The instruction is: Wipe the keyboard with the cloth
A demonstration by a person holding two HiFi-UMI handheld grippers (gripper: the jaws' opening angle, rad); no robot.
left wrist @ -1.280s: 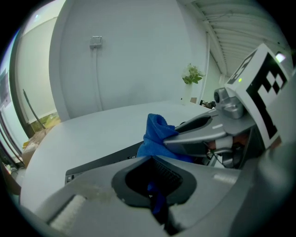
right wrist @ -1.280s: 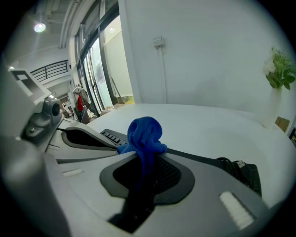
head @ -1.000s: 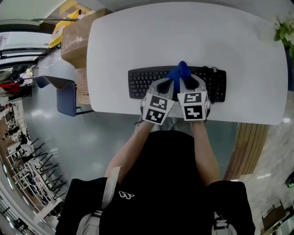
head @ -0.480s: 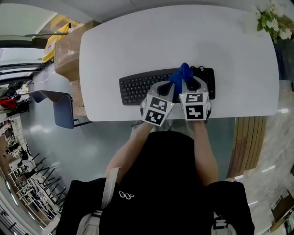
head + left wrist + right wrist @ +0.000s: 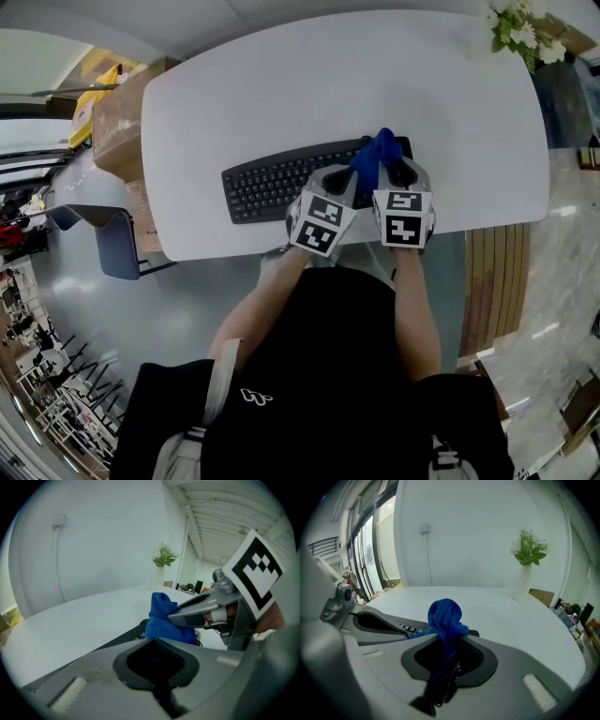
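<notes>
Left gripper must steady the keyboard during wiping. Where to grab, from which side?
Probably its bare left end, coming low from the left: the keyboard lies flat and thin on the table, and the cloth and right gripper crowd its right end.

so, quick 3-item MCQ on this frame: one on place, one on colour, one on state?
1. Over which part of the keyboard is the cloth?
A. its right end
B. its middle
C. its left end

2. What colour is the cloth?
A. red
B. blue
C. white

3. What state is the left tool in?
A. shut on the cloth
B. wide open
C. shut, empty

Answers:
1. A, the head view shows the cloth bunched above the keyboard's right end.
2. B, it is blue in all three views.
3. C, the left gripper view shows its jaws together with nothing between them. The cloth is pinched in the right tool.
</notes>
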